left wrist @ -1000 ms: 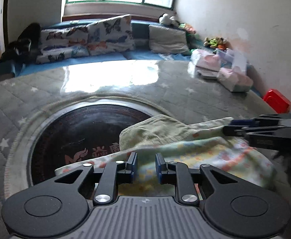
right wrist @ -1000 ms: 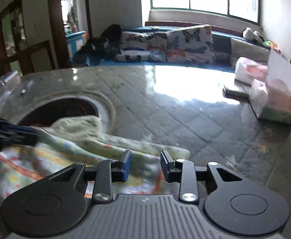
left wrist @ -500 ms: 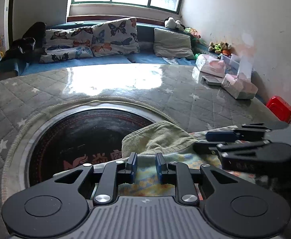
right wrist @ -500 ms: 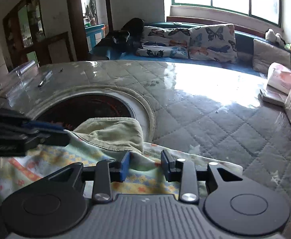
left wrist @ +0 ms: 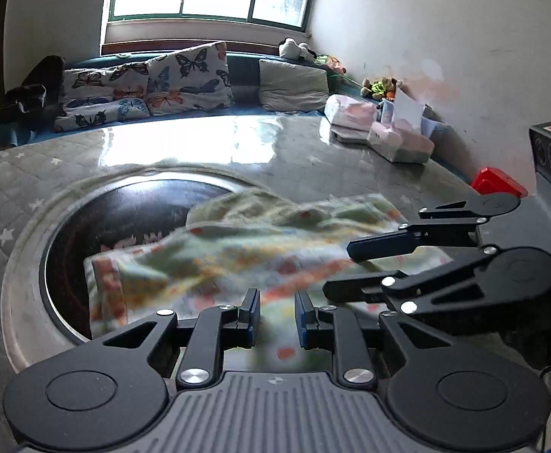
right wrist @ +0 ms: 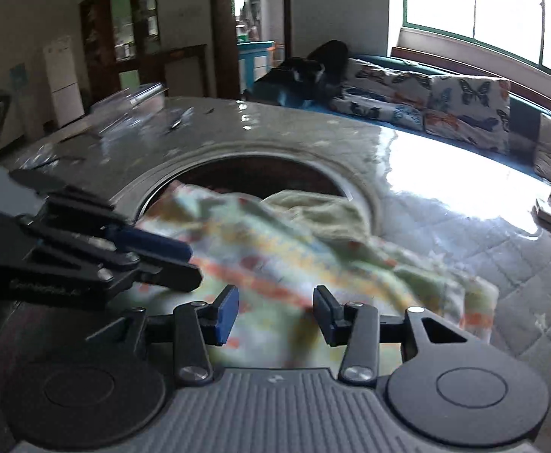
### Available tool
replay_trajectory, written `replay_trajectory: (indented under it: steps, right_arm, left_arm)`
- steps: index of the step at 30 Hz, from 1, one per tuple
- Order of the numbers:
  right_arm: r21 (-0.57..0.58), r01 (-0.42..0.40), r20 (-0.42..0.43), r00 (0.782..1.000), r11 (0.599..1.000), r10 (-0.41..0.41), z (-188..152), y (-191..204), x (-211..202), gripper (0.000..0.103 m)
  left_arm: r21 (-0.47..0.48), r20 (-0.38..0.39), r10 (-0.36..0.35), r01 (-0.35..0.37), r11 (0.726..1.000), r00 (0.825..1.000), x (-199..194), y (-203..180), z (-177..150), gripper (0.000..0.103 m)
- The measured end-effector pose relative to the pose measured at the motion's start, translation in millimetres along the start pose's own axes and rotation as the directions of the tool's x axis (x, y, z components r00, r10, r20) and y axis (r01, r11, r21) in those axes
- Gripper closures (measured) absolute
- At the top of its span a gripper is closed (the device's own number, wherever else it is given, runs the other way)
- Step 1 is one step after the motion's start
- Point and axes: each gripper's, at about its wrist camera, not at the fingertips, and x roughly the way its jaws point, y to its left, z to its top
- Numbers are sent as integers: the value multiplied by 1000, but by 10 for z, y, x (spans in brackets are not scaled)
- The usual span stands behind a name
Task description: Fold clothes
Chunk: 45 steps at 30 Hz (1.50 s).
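Left wrist: right tool (left wrist: 335, 270) over garment (left wrist: 237, 253).

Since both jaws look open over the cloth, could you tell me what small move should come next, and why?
Probably lower the right hand-held gripper onto the patterned garment's near edge and close. Both it and the left hand-held gripper are open and hold nothing, and the garment lies rumpled.

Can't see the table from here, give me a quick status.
Left tool open, right tool open. Patterned garment loose, half over round insert. Nothing in the way.
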Motion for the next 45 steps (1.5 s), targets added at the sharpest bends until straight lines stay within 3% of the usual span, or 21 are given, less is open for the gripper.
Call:
replay_trajectory:
  steps: [12,21,28,37,45]
  right_arm:
    - [49,100,27,994,994,-101,-412,-133,-251,55]
    - [94,95,48,994,991,-100,-322,-319,-302,58]
    - [130,90,64,993,987,-99,-252,-464,-341,58]
    - [171,85,18,996,982,-89,-44,-677,171,58]
    - [209,118,35,991,971,-128,-32,-766,133,57]
  left_arm:
    - [-33,10,63,-63,997,998,-110,120,-230,80]
    - [-106,15,84,-82,991,996,-209,329,-280,77]
    - [-134,24,124,-120,984,992,-156,449,-83,78]
    - [-178,-7,185,-183,967,983,151,752,123,79]
    - [-199,-16,215,-214,956,977,124,852,104,79]
